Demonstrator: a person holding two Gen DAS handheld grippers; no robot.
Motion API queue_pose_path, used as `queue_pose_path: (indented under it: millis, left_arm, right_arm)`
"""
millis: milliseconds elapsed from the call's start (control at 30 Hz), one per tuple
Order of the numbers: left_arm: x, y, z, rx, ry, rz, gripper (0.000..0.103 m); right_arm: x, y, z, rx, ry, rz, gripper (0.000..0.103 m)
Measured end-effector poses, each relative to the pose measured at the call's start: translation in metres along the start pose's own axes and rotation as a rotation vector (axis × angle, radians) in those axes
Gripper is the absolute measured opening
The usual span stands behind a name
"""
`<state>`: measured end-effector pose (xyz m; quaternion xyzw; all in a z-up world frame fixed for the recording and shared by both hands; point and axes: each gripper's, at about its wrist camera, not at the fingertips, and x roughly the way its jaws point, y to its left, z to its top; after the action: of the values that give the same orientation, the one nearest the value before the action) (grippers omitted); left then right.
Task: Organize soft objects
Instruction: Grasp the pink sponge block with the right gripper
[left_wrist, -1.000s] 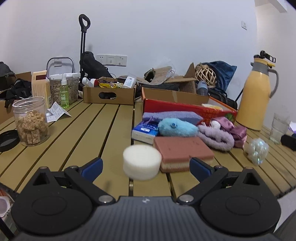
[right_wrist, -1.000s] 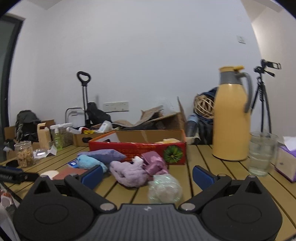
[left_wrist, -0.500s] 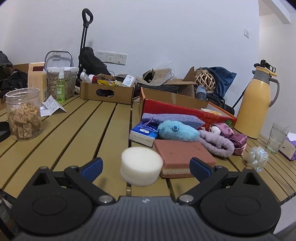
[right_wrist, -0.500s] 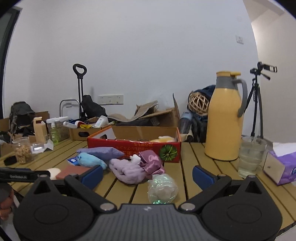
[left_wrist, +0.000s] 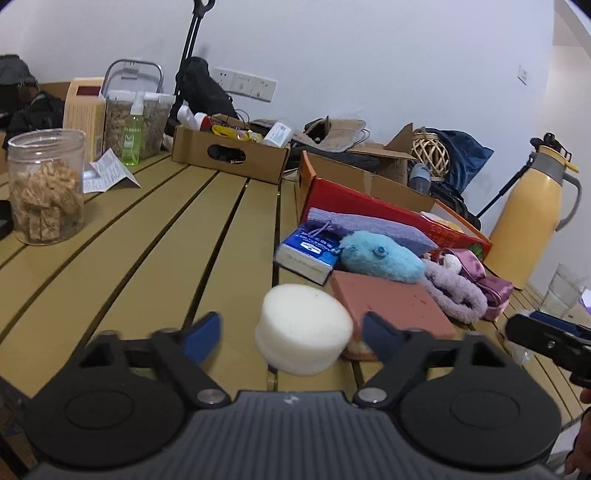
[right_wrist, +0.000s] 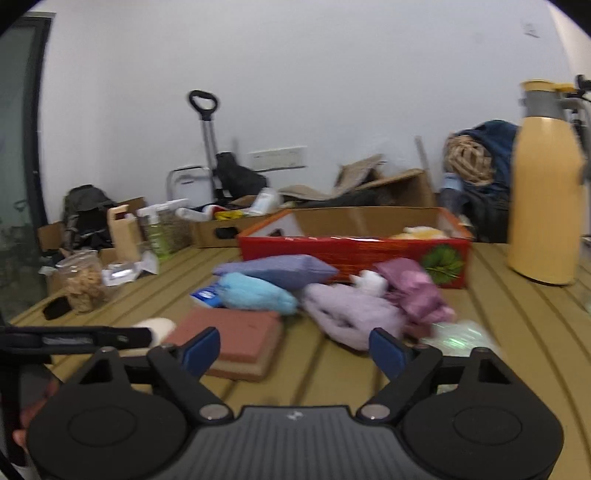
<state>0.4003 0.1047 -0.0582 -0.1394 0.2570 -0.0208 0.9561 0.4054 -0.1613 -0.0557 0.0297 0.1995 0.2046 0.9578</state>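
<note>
Left wrist view: the left gripper (left_wrist: 291, 334) has its fingers spread wide, with the white sponge (left_wrist: 303, 328) between them, touching neither. The pink sponge (left_wrist: 391, 310) lies just right of it, the blue plush (left_wrist: 380, 256) behind that, before the red box (left_wrist: 388, 210).

Right wrist view: the right gripper (right_wrist: 293, 349) is spread, empty, above the table (right_wrist: 325, 373). Before the red box (right_wrist: 351, 249) lie the pink sponge (right_wrist: 232, 338), blue plush (right_wrist: 258, 293) and purple cloth (right_wrist: 351, 317).
</note>
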Motion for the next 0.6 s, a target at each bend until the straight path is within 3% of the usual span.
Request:
queue_pose_path:
  millis: [100, 233, 333, 467, 600]
  left_arm:
    - [0.005, 0.002, 0.002, -0.036, 0.018, -0.064, 0.057]
    - [0.003, 0.001, 0.001, -0.024, -0.049, 0.038, 0.055]
    - [-0.004, 0.007, 0.001, -0.052, -0.063, -0.001, 0.055]
    - [-0.010, 0.005, -0.002, -0.075, -0.048, -0.031, 0.055]
    - [-0.025, -0.016, -0.010, -0.082, -0.036, -0.112, 0.055]
  right_arm:
    - [0.021, 0.008, 0.007, 0.015, 0.027, 0.049, 0.072]
    - [0.060, 0.011, 0.012, 0.075, 0.094, 0.077, 0.056]
    - [0.079, 0.009, 0.007, 0.113, 0.155, 0.107, 0.034]
    - [0.070, 0.005, 0.006, 0.116, 0.191, 0.131, 0.030]
    - [0.041, -0.003, -0.003, 0.089, 0.167, 0.075, 0.028]
